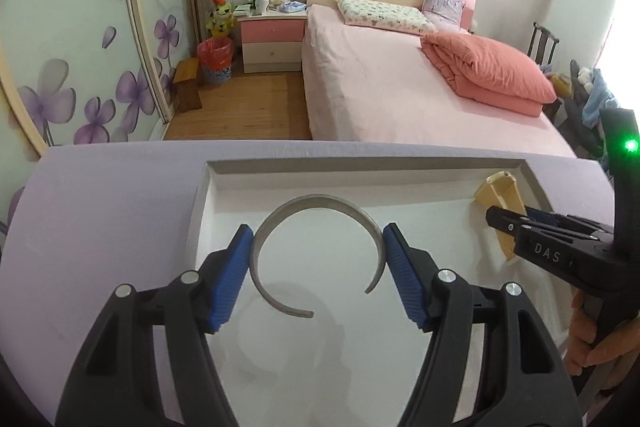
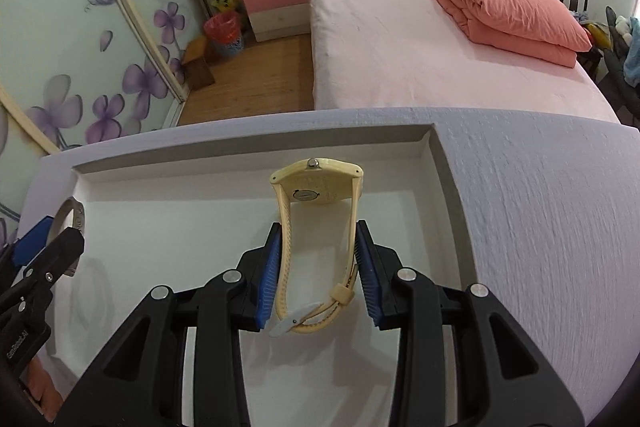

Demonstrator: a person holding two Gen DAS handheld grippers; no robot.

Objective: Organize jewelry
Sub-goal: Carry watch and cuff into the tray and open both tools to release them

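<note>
1. One shallow white rectangular tray point(image 1: 208, 211), sunk into a lilac foam block point(image 1: 112, 211), sat under both grippers; its floor showed only shadows, nothing lying loose on it that could be made out.
2. Left gripper point(image 1: 318, 259): jaws roughly two-thirds apart, blue ribbed pads point(image 1: 234, 279) pressed against the outer sides of an open grey metal cuff bangle point(image 1: 316, 205). Bangle held above the tray floor, its gap turned toward the camera, its shadow on the white below.
3. Right gripper point(image 2: 318, 267): jaws narrower, about a third open, pads point(image 2: 270, 275) clamped on both strap sides of a pale yellow plastic wristwatch point(image 2: 318, 183). Watch case pointed away from the camera past the fingertips, back plate showing; buckle end and a white strap tip hung between the jaws, nearer the camera.
4. From the left wrist view, the watch sat at the tray's right end, well apart from the bangle.
5. Beyond the block: pink bed point(image 1: 400, 95), wood floor point(image 1: 240, 107).
</note>
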